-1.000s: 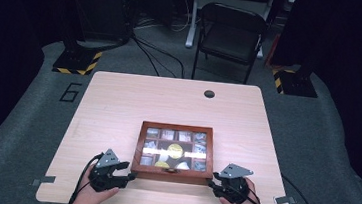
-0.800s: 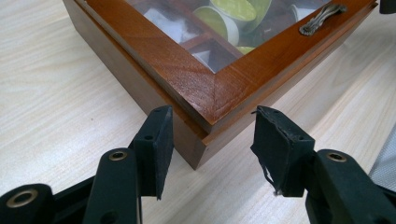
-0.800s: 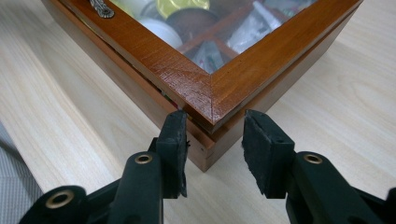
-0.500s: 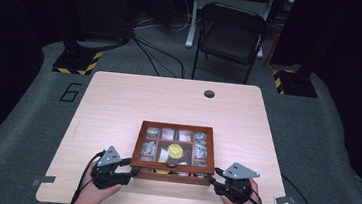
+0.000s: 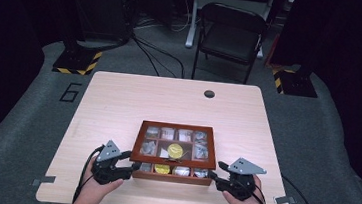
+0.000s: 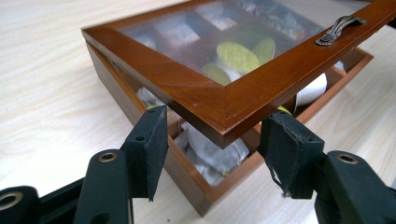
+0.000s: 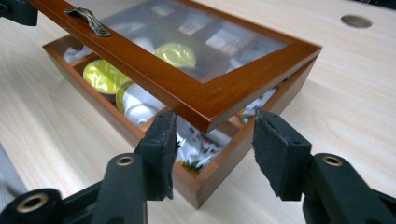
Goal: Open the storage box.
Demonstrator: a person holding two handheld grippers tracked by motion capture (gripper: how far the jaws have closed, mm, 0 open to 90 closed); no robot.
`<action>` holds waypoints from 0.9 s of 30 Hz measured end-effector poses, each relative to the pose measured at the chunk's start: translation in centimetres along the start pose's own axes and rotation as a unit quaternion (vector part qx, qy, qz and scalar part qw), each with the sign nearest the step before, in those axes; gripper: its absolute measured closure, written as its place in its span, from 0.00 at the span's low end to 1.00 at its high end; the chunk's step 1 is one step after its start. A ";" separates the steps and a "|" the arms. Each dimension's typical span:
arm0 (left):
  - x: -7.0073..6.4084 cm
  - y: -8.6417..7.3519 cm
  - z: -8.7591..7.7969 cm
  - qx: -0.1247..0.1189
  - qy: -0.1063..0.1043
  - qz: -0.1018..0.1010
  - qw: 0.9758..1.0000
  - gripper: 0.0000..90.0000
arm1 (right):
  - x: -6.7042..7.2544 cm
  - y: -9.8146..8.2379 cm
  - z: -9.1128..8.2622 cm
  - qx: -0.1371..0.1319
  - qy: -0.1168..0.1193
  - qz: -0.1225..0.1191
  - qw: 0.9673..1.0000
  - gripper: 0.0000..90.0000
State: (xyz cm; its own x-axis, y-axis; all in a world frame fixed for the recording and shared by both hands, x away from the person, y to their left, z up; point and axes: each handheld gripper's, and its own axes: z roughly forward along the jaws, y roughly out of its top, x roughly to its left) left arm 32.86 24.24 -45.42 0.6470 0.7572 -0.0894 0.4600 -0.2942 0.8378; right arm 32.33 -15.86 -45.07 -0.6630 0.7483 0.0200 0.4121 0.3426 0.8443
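Flanking one wooden box (glass lid raised), your left hand-held gripper and right hand-held gripper both gape, grasping nothing.

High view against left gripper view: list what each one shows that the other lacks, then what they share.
The high view alone takes in the whole table, its cable hole, a folding chair behind it, the floor's number 6, both hands, and the right claw at the box's right front corner.

The left gripper view alone shows the gap under the raised lid, white packets inside the base, and the left claw open astride the lid's corner.

Both show the wooden box, its glass lid, the metal handle and yellow-topped capsules.
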 end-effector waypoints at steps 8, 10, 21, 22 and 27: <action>0.4 1.5 -0.2 -0.013 0.001 0.000 1.000 0.46 | -0.2 1.5 -0.3 -0.015 0.003 -0.008 1.000 0.54; 0.5 2.0 -0.2 -0.015 0.002 0.004 1.000 0.46 | -0.2 1.9 -0.4 -0.019 0.001 -0.013 1.000 0.54; 1.4 4.5 -0.7 -0.037 0.000 0.006 0.999 0.48 | -1.1 4.6 -0.3 -0.039 0.002 -0.013 0.999 0.54; 1.4 4.5 -0.7 -0.037 0.000 0.006 0.999 0.48 | -1.1 4.6 -0.3 -0.039 0.002 -0.013 0.999 0.54; 1.7 5.4 -0.5 -0.037 -0.001 -0.002 0.999 0.47 | -1.7 5.6 -0.2 -0.039 0.002 -0.013 0.999 0.54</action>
State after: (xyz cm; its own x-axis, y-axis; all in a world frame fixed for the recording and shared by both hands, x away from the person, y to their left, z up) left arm 36.18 24.27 -40.76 0.6466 0.7571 -0.0937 0.4162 -0.2472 0.8750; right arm 35.65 -15.33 -40.24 -0.6762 0.7367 -0.0008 0.3441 0.3169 0.8838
